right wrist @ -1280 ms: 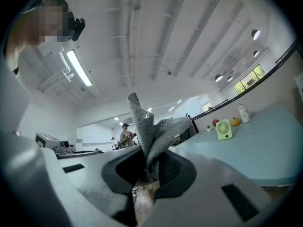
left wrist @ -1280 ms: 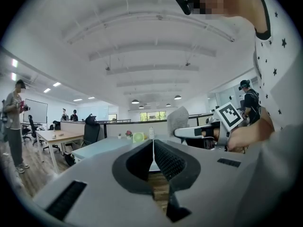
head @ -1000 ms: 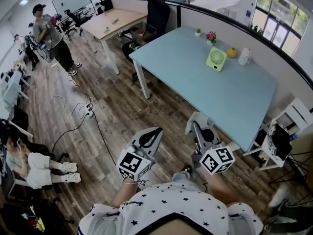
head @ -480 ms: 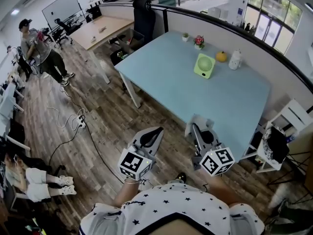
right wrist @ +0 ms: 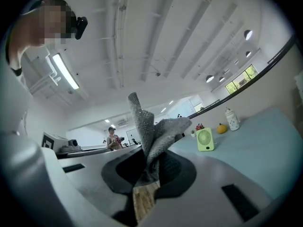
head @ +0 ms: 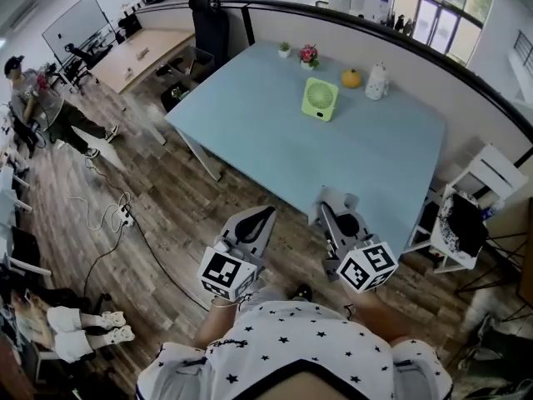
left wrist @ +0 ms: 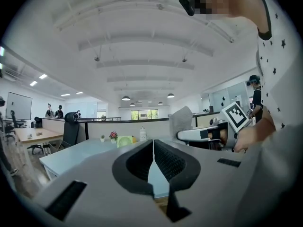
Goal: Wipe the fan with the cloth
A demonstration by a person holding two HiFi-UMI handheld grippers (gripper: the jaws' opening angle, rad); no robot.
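Clamped on a grey cloth (right wrist: 154, 131) in the right gripper (right wrist: 149, 171): jaws closed on its lower end, loose folds sticking up toward 12 o'clock above the pads. Pressed together on nothing in the left gripper (left wrist: 152, 161), dark pads meeting along one thin line.

Held side by side low in the head view, the left gripper at 8 o'clock of the right, both pointing toward 12 o'clock, marker cubes nearest the body, just above a star-print shirt (head: 291, 348). Hanging over wood floor (head: 183, 215) on the left side, and at the near edge of a light-blue table (head: 266, 140) on the right.

Well apart from both, at 12 o'clock from the right gripper and far across the table: a small green fan (head: 320, 98), upright, untouched by the cloth. Just beyond the fan, at 1 o'clock: an orange round thing (head: 351, 78) and a white bottle (head: 376, 82). At 11 o'clock of the fan, by the far edge: a pot of pink flowers (head: 309, 55) and a small green plant (head: 285, 48).

Past the table's far corner at 10 o'clock: a black chair (head: 208, 23). Far off at 9 o'clock on the floor: a standing person (head: 33, 90), with cables (head: 117, 215) nearer in. At 3 o'clock of the table: a white shelf (head: 491, 190).
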